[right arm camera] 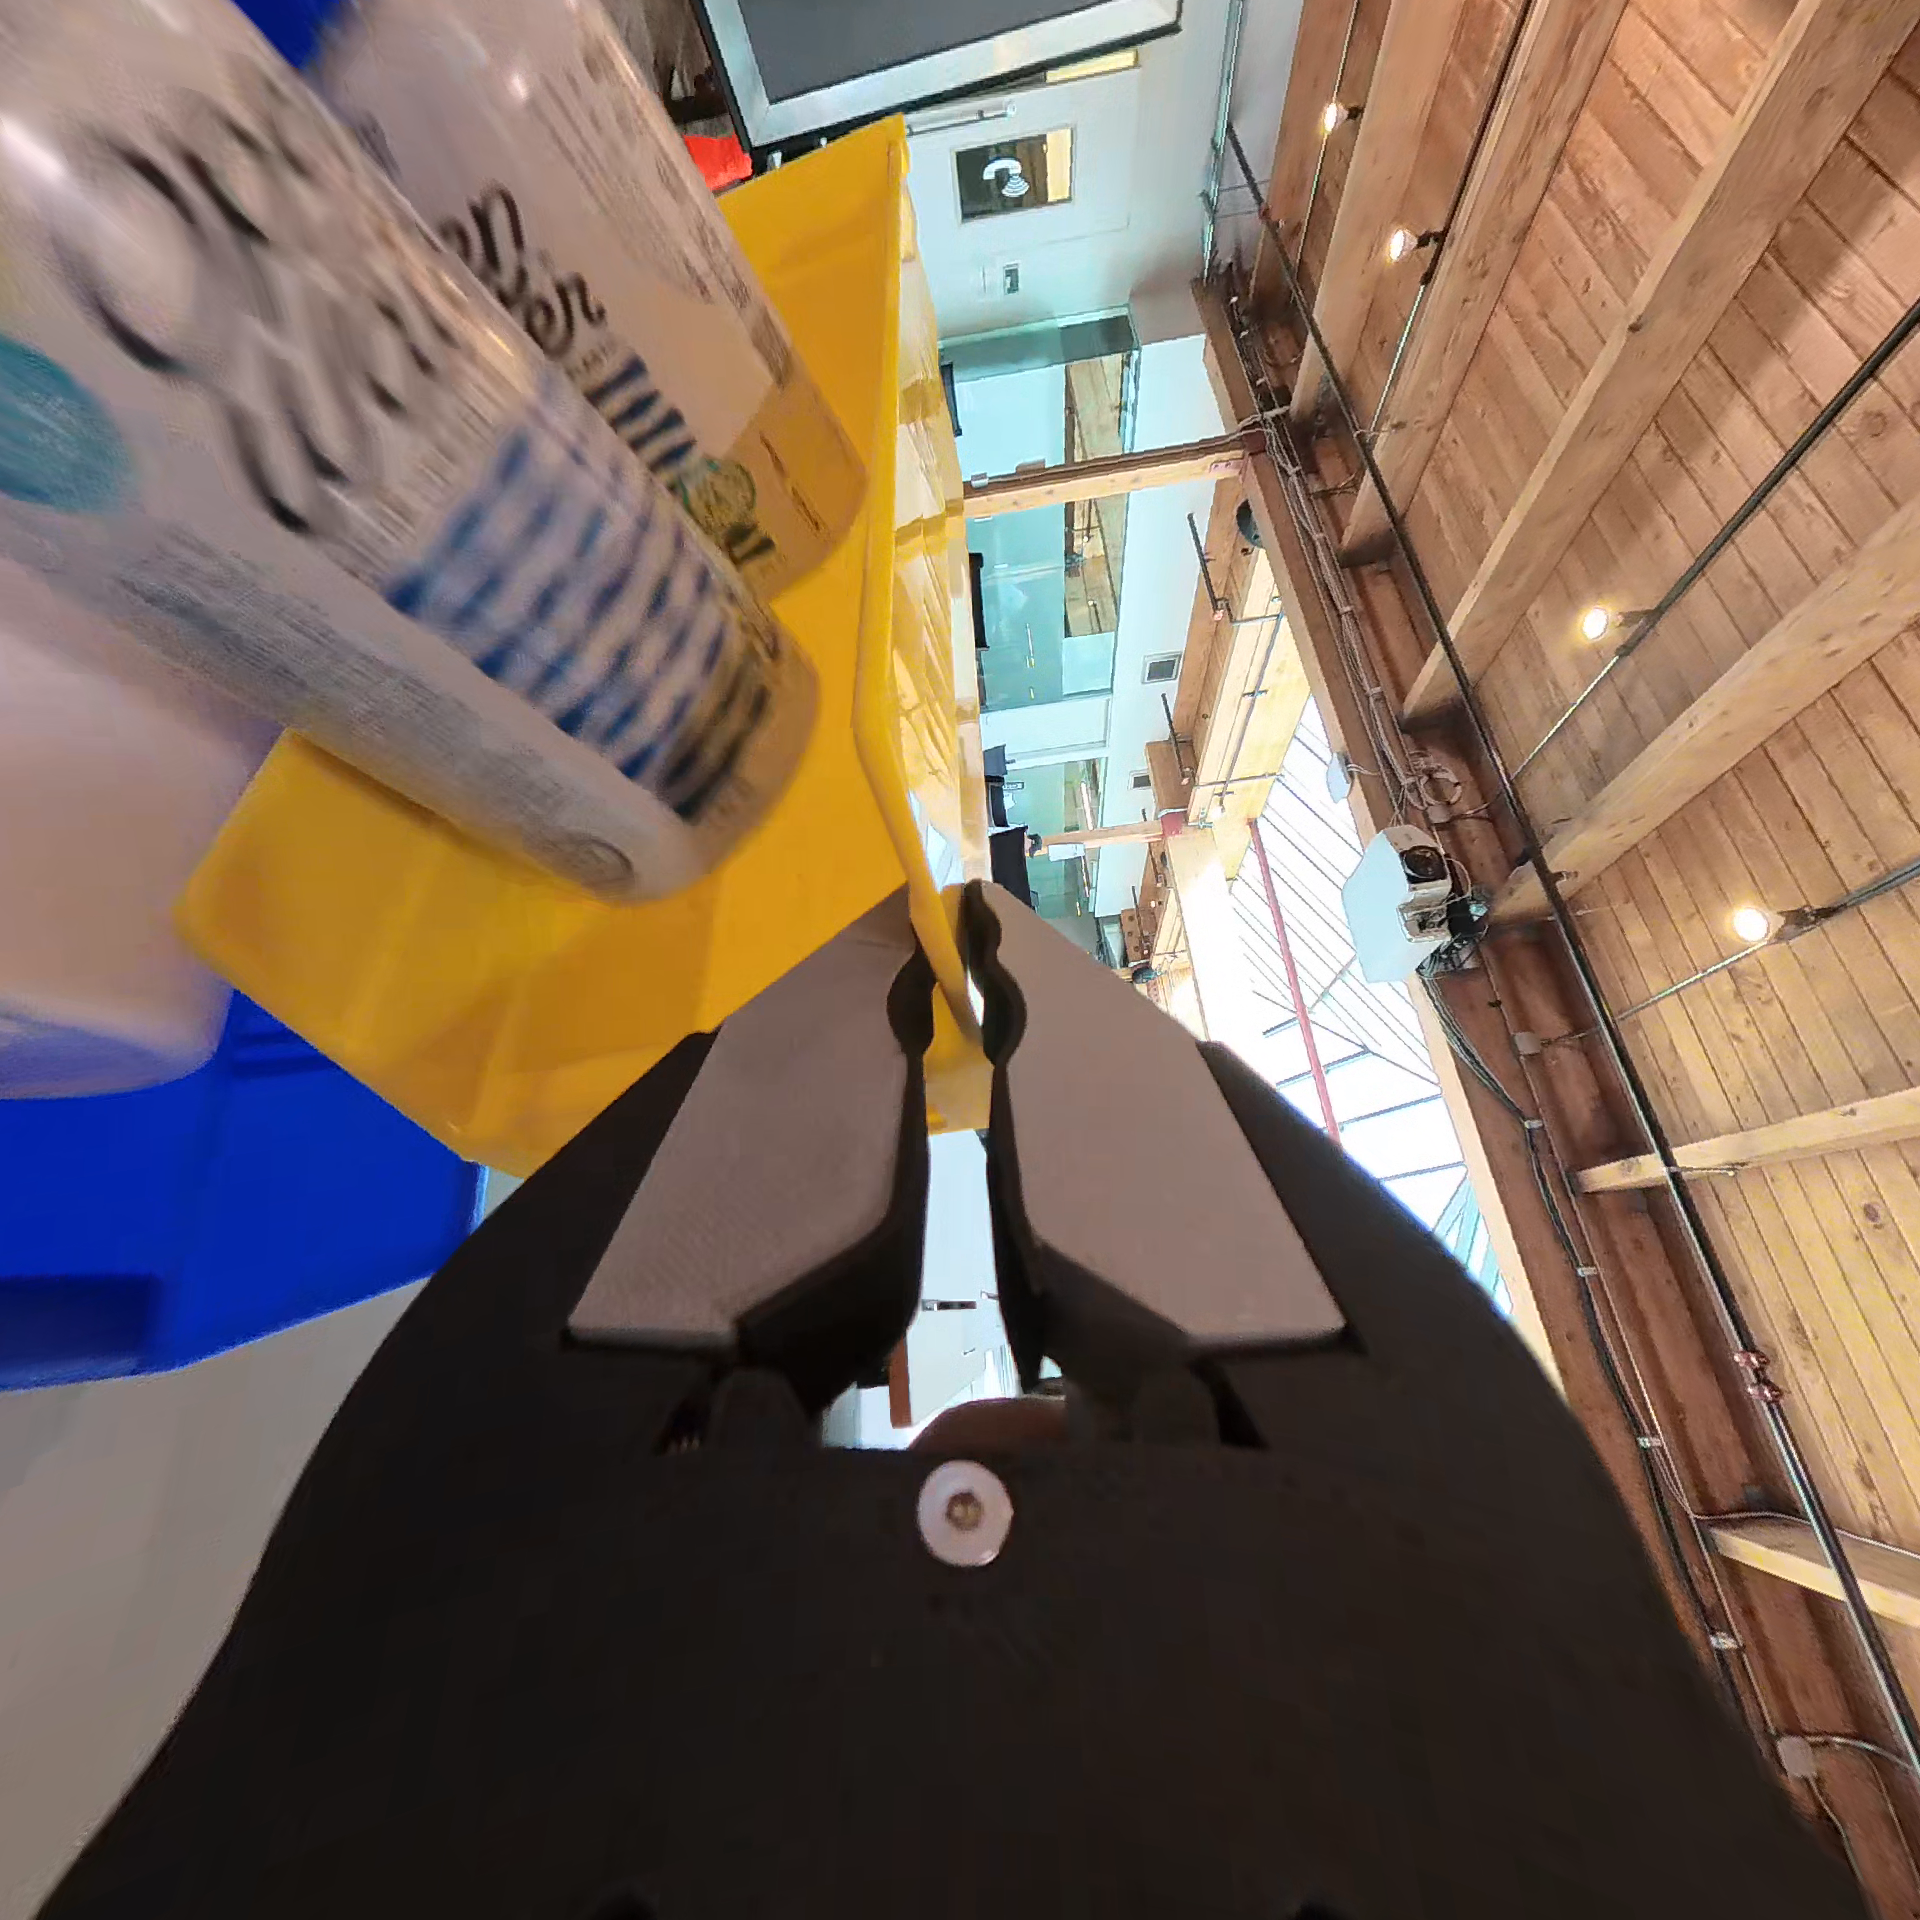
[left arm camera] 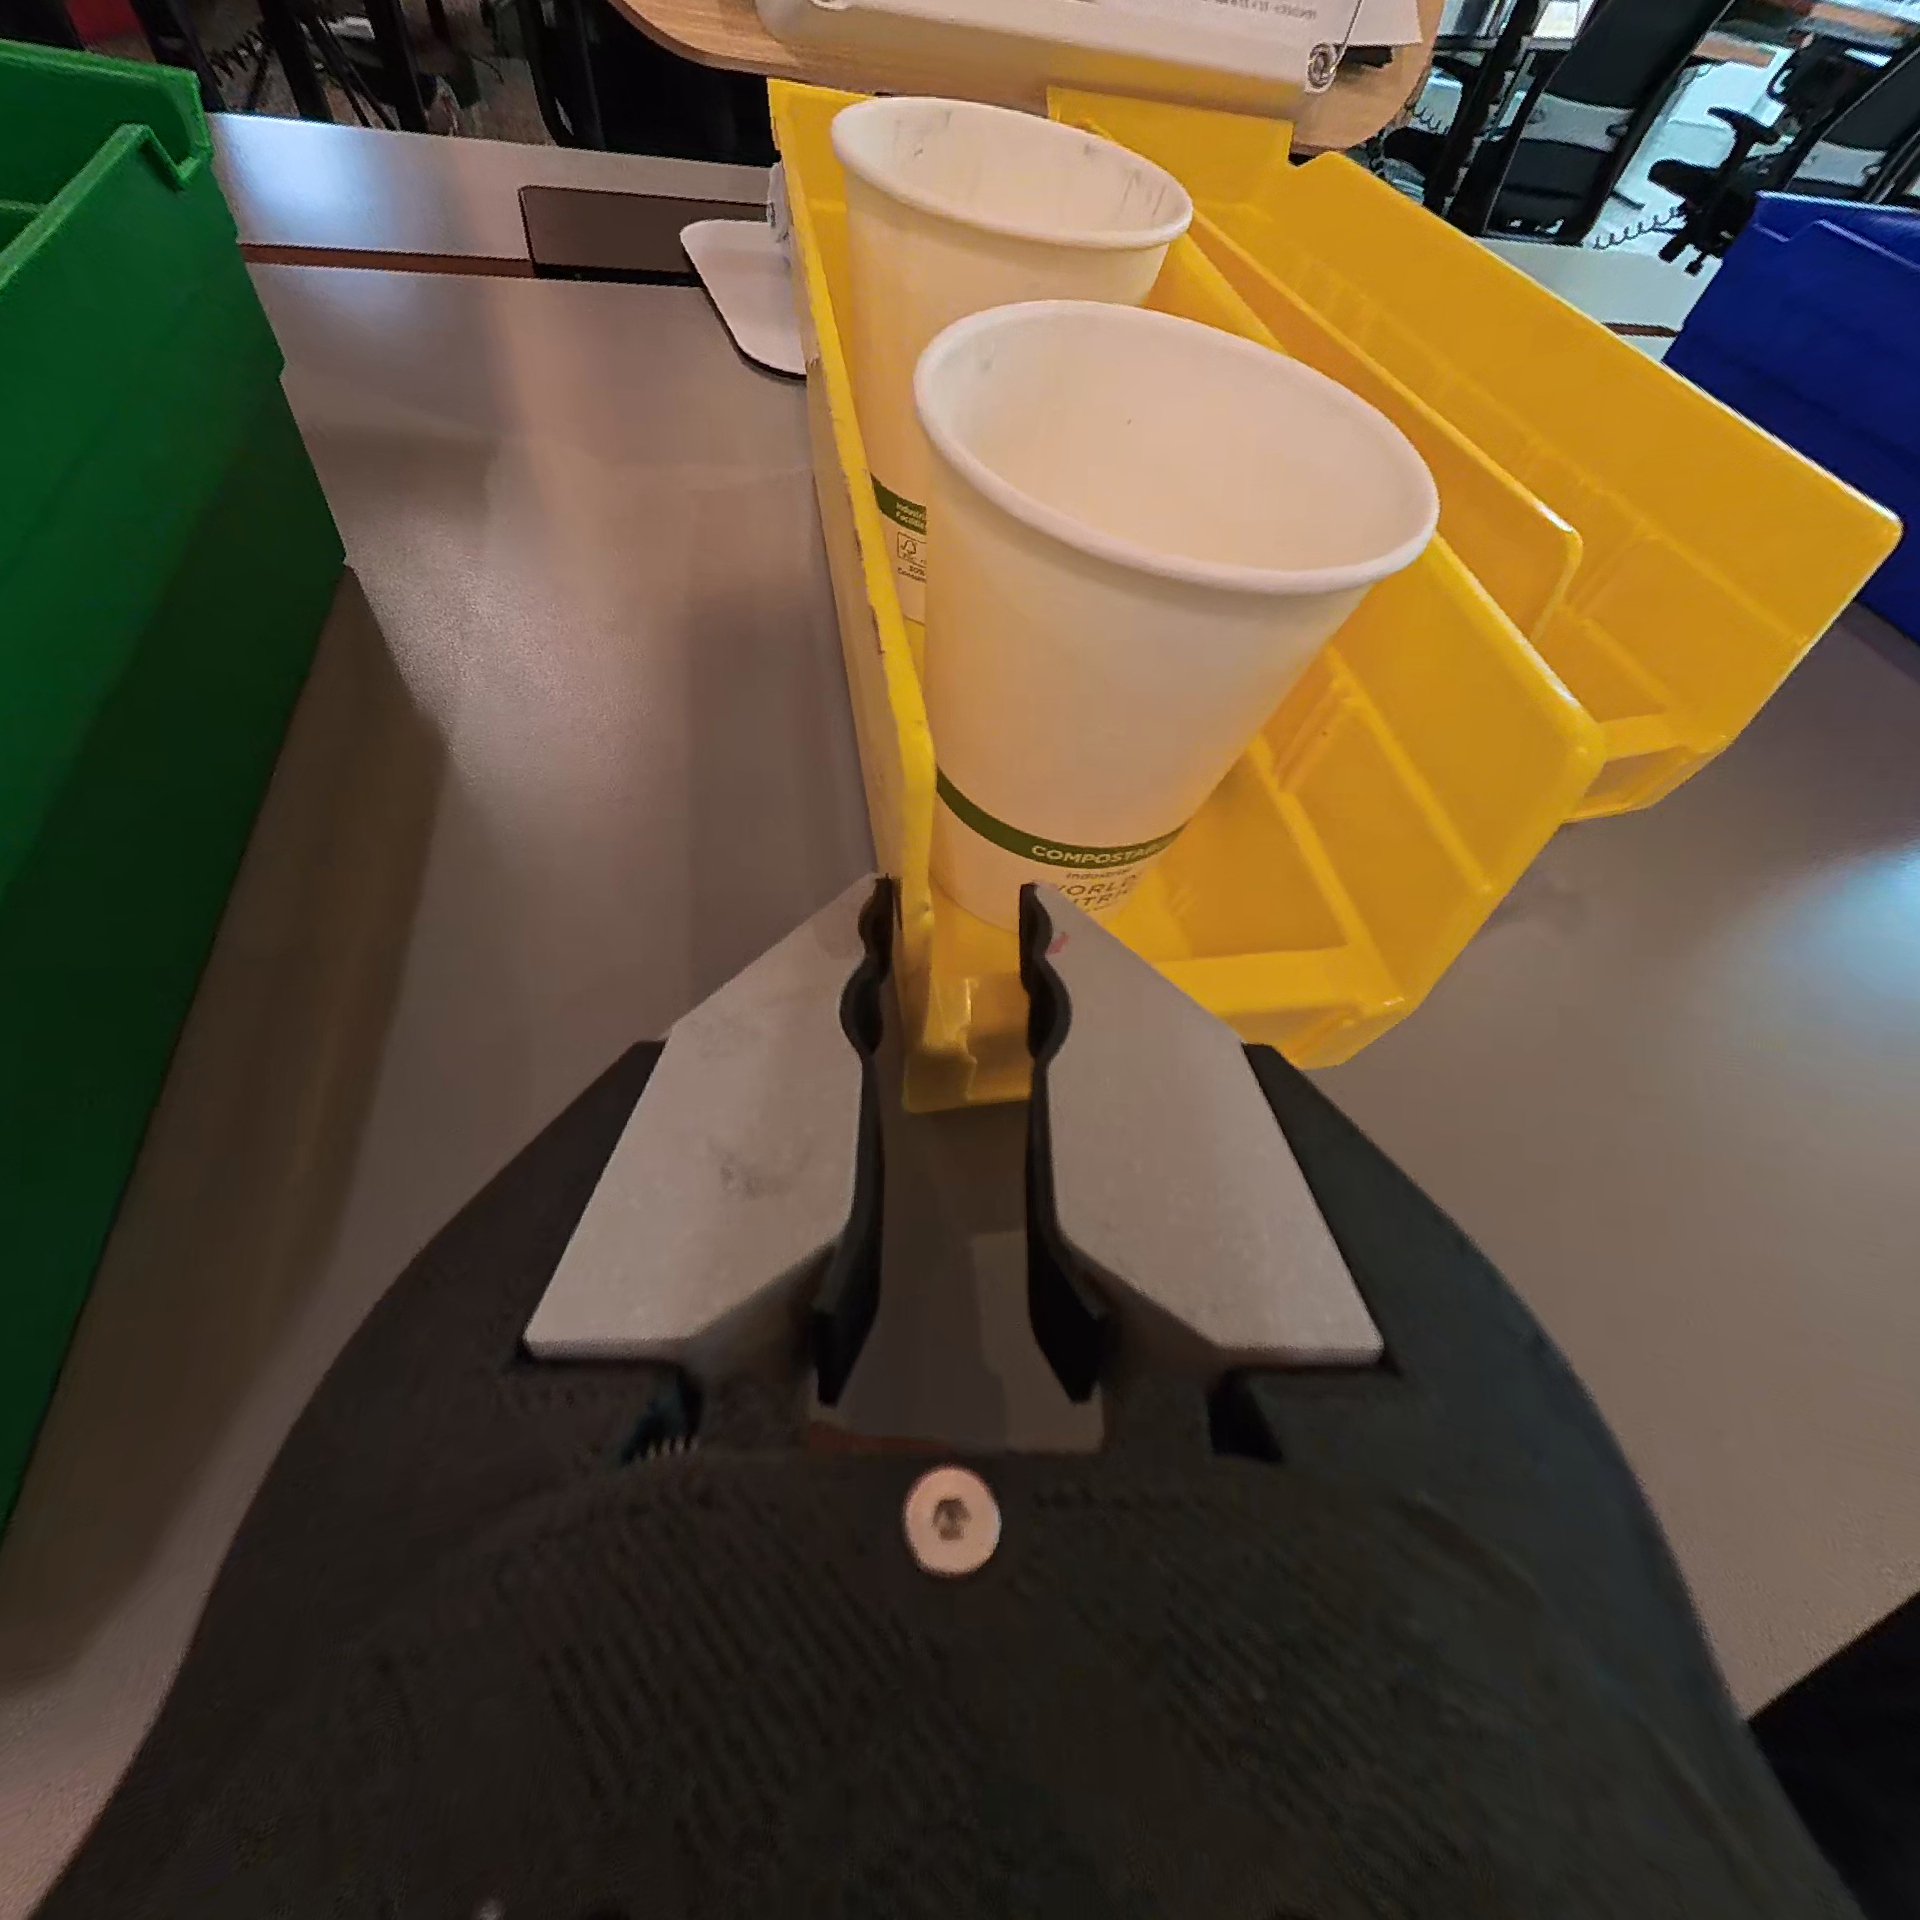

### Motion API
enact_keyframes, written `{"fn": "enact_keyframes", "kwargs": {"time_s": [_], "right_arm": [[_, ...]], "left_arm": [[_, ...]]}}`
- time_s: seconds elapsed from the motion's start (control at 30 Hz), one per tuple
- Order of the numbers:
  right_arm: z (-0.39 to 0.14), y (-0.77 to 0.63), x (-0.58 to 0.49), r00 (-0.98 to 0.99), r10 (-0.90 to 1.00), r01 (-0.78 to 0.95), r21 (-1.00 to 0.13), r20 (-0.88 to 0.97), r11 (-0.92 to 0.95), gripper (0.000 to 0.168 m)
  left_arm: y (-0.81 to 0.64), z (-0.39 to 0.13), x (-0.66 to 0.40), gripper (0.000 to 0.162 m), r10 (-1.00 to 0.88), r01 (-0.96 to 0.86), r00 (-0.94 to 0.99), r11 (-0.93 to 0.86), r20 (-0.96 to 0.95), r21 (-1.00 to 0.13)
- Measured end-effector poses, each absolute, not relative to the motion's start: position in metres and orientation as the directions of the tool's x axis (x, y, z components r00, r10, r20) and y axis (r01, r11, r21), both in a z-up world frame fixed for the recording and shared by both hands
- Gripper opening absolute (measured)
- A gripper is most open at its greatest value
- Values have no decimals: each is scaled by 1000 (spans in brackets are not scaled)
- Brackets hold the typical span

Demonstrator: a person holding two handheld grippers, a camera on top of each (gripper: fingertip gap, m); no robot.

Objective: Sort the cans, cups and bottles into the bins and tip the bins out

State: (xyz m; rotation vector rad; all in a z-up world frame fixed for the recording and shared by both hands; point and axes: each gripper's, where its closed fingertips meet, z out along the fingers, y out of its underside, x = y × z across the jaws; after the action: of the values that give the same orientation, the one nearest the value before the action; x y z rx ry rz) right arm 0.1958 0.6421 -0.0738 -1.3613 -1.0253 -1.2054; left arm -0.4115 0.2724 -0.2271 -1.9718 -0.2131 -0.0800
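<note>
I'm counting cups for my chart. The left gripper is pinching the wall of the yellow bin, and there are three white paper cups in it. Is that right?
Nearly. The cup count is off: the left wrist view shows two white paper cups, a near cup and a far cup, not three. The rest holds: the left gripper has its jaws pinching the wall of the yellow bin.

I count two paper cups [left arm camera: 1132, 644] [left arm camera: 997, 239]; two cans [right arm camera: 436, 540] [right arm camera: 665, 260]; three bins: one yellow bin [left arm camera: 1538, 582], one green bin [left arm camera: 125, 582], one blue bin [left arm camera: 1818, 353].
</note>
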Motion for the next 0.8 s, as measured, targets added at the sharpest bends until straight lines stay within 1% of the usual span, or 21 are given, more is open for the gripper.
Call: {"fn": "enact_keyframes", "kwargs": {"time_s": [0.03, 0.17, 0.27, 0.43, 0.6, 0.7, 0.73, 0.8], "right_arm": [[-74, 643, 197, 135, -23, 981, -137, 991, -135, 0], [-74, 645, 202, 97, -33, 985, -101, 995, -138, 0], [-72, 645, 206, 93, -36, 985, -97, 995, -140, 1], [-54, 646, 216, 111, -66, 980, -120, 992, -157, 1], [-24, 645, 230, 146, -108, 971, -163, 983, -174, 1], [-1, 639, 244, 215, -140, 954, -239, 966, -180, 1], [7, 635, 249, 259, -149, 942, -283, 954, -179, 1], [21, 626, 257, 389, -157, 897, -412, 908, -159, 1]], "left_arm": [[272, -227, -411, 22, 113, 187, 982, -387, 155, -903], [273, -228, -411, 22, 113, 184, 982, -389, 151, -903], [273, -228, -411, 22, 114, 181, 982, -390, 148, -903], [272, -228, -411, 22, 117, 176, 983, -390, 141, -904], [272, -228, -411, 22, 119, 172, 984, -390, 135, -905], [273, -228, -411, 22, 117, 175, 983, -391, 140, -904], [273, -228, -411, 22, 117, 177, 983, -391, 142, -903], [273, -228, -411, 22, 115, 179, 983, -393, 145, -902]]}}
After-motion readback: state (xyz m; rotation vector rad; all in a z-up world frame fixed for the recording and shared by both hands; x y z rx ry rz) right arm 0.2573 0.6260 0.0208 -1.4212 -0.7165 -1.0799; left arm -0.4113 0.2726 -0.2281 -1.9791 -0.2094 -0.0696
